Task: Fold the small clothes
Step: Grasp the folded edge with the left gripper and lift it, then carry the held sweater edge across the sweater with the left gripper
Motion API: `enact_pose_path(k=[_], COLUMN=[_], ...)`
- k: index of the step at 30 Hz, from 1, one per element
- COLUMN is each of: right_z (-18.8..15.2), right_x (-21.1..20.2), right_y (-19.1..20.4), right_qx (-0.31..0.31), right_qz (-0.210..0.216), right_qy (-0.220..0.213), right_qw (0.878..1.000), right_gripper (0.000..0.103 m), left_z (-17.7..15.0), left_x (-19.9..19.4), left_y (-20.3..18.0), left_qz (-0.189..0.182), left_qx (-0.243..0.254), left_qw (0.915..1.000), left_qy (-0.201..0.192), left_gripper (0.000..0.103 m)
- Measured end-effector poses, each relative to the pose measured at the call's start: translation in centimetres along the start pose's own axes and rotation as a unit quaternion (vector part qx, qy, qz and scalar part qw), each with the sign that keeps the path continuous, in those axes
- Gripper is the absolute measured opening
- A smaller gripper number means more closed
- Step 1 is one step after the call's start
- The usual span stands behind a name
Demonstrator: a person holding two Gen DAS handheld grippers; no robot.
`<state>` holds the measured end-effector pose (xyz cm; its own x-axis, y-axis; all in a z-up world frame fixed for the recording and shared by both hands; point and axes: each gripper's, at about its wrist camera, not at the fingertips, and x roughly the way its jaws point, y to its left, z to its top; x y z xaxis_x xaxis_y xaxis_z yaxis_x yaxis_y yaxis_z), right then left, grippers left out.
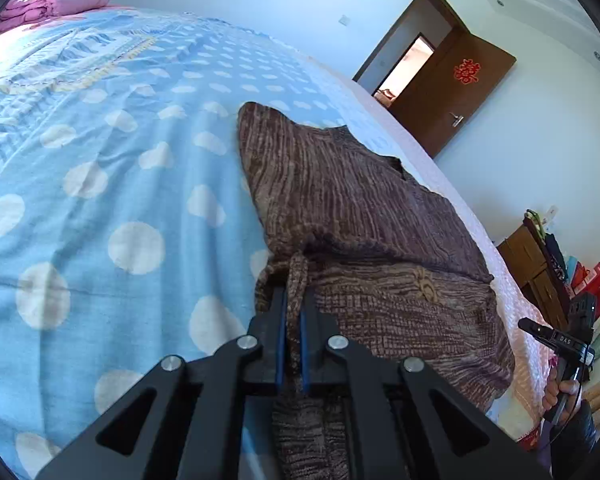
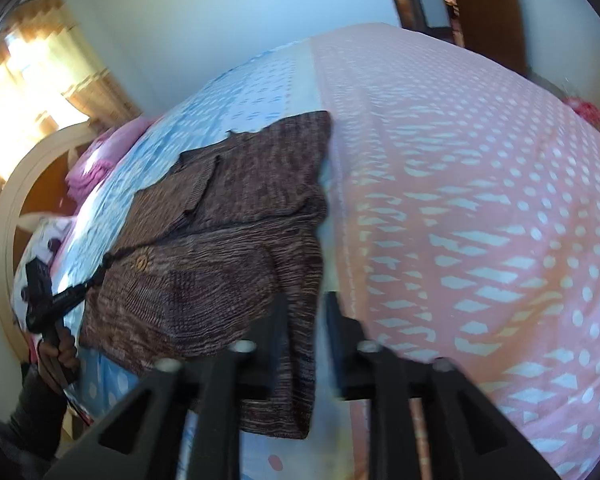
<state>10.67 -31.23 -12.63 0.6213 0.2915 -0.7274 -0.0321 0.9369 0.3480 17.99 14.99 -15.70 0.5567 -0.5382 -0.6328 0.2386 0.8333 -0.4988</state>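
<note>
Brown knit sweater [image 1: 364, 216]: soft, limp; your left gripper [image 1: 294, 304] pinches its edge, your right gripper [image 2: 306, 312] stands parted beside the hem.

The knit garment [image 1: 364, 216] is showing up as streaky brown with purplish bits and one tan motif (kinda marled-looking), the bedsheet [image 1: 100, 184] is going light blue with big white dots, then switching to peachy pink with white dashes on the other side, a pink quilt [image 1: 56, 0] is sitting behind, gripper pads [image 1: 279, 344] are looking blue on black
</note>
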Motion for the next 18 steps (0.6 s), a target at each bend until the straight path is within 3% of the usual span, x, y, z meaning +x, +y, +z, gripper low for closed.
enact_pose_path(k=[2,11,13,14,15,17,18], right_z=[0.4,0.9,0.3,0.3,0.4,0.6,0.5], right_x=[0.3,8.4,8.9,8.8,8.6,8.1,7.7], right_y=[1.5,5.7,6.6,6.9,7.0,6.9,6.9], right_qx=[-0.034,-0.124,-0.162,-0.171,-0.168,-0.157,-0.155], right_qz=[0.010,-0.027,-0.051,-0.056,-0.053,-0.052,-0.057], right_qy=[-0.011,0.042,0.033,0.035,0.037,0.040,0.035], right_qw=[0.999,0.991,0.985,0.983,0.984,0.985,0.986], right_gripper=[0.062,0.062,0.062,0.055,0.035,0.010,0.010], left_z=[0.2,0.2,0.2,0.3,0.4,0.5,0.5], left_x=[-0.2,0.4,0.5,0.6,0.7,0.9,0.8], left_y=[0.1,-1.0,-1.0,-1.0,-0.9,-0.8,-0.8], left_qz=[-0.004,0.009,0.011,0.007,0.004,-0.003,-0.007], left_qx=[0.003,0.025,0.028,0.027,0.026,0.024,0.025], left_qw=[1.0000,0.9996,0.9995,0.9995,0.9996,0.9996,0.9996], left_qy=[-0.001,0.006,0.008,0.011,0.012,0.013,0.013], left_gripper=[0.006,0.006,0.011,0.012,0.012,0.012,0.012])
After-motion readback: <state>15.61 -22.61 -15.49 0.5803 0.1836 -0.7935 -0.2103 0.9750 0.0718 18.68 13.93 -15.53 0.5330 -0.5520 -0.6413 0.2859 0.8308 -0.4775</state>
